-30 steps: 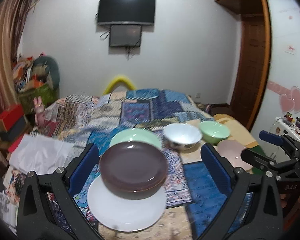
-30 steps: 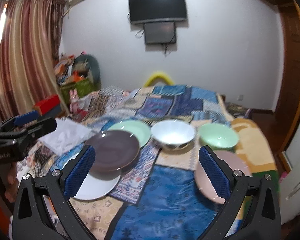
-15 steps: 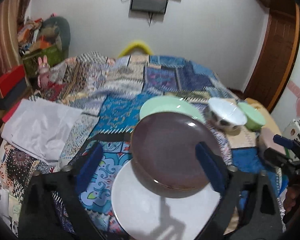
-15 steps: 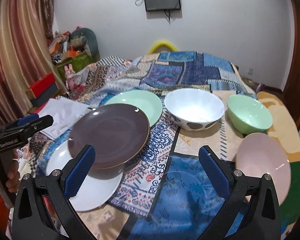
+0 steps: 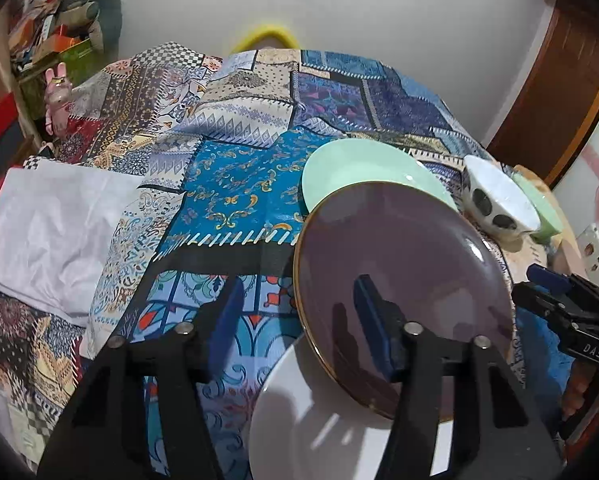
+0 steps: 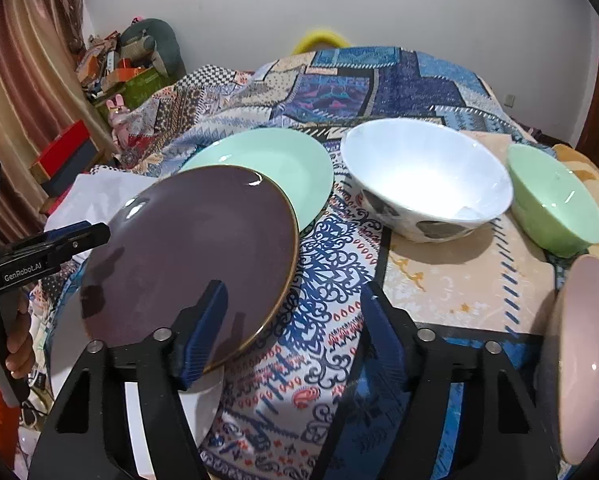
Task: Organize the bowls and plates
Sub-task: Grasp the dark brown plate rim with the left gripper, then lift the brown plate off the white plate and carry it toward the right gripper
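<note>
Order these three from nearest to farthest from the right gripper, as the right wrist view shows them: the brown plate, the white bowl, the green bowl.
From the right gripper:
1. Brown plate, at the left, its edge right at the gripper's left finger.
2. White bowl, ahead, slightly right.
3. Green bowl, far right, beyond the white bowl's side.

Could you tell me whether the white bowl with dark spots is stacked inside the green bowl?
No, the white spotted bowl sits on the cloth beside the green bowl, not inside it.
</note>
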A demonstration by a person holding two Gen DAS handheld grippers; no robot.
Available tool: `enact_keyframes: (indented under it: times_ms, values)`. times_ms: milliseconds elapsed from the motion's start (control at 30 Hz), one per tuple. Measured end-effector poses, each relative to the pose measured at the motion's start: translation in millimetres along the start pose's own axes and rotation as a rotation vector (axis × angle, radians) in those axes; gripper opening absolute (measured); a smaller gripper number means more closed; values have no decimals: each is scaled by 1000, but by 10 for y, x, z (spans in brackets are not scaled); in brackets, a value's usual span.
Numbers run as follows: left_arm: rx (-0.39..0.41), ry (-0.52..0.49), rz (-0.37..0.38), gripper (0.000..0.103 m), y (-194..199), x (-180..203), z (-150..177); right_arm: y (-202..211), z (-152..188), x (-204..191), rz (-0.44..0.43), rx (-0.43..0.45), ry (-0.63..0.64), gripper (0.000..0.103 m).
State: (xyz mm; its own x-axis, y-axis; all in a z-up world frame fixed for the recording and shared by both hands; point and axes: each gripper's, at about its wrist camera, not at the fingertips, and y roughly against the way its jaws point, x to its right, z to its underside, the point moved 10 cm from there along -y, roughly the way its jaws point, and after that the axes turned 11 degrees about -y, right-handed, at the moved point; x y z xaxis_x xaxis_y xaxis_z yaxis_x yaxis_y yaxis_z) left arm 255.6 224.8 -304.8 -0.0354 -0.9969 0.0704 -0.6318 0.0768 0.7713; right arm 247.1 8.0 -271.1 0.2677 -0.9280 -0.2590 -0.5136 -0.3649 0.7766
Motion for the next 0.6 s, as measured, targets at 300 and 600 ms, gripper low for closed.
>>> enact_keyframes:
  times_ms: [300,600]
  values:
    - [-65,8,51,22,-161,11,9,-176,15,-28,-34,-61,-26,41]
    - [-84,-9,59,17,-195,44,-15,-259,10,-87,-95,-95,-40,26]
